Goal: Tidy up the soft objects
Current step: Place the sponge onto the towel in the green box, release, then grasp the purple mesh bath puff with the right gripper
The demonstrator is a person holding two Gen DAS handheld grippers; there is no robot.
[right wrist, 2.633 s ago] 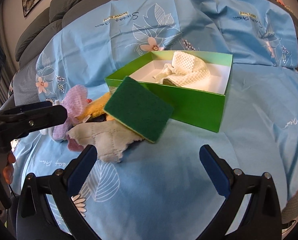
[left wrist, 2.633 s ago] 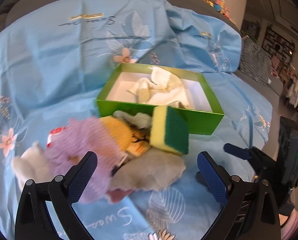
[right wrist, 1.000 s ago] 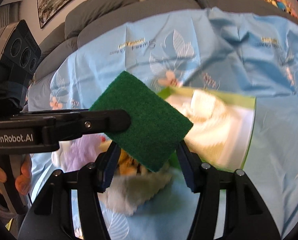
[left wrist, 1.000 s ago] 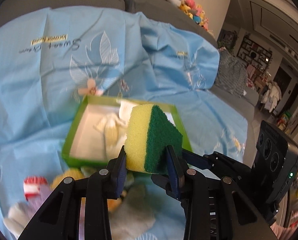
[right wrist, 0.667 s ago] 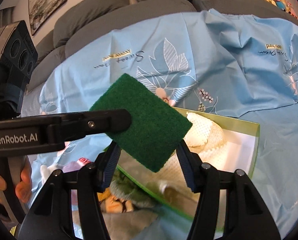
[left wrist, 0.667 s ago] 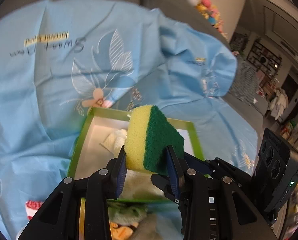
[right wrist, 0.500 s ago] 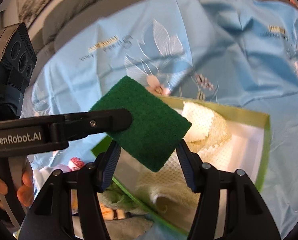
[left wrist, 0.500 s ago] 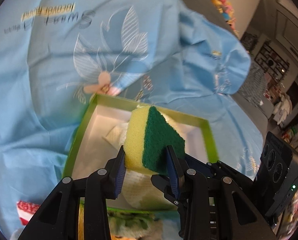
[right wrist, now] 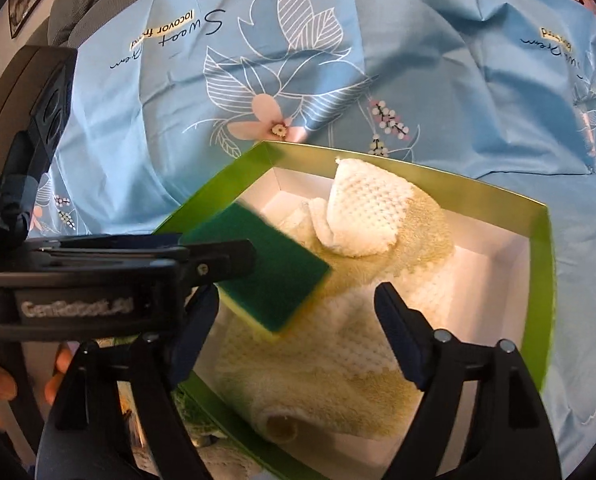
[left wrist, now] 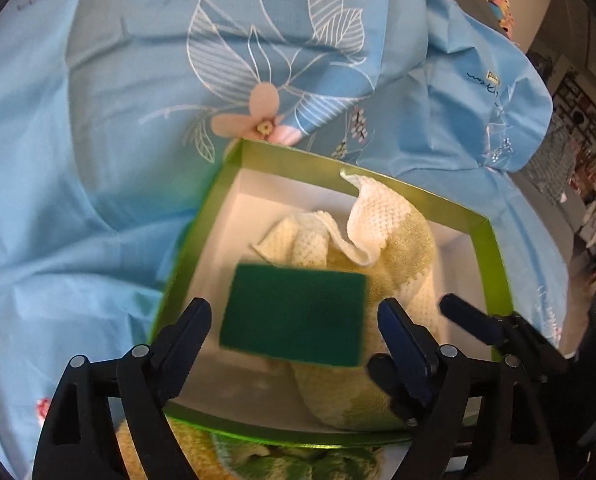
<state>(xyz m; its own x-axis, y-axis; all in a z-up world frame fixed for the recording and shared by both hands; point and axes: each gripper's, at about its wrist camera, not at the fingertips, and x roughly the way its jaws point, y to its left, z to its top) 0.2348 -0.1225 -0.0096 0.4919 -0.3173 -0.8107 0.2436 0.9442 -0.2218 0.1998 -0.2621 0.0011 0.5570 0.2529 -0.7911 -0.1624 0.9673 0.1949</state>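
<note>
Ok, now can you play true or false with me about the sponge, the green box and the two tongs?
1. The sponge is over the green box. True; it looks blurred, above the cloth inside.
2. The left tongs squeeze the sponge. False: they have just been opening, and their pads stand clear of it on both sides.
3. A cream knitted cloth lies in the box. True.
4. The box stands on a red sheet. False: the sheet is light blue with leaf and flower prints.
5. The right tongs are shut tight. False: they have just been opening too and stand wide, the sponge free between them.
</note>
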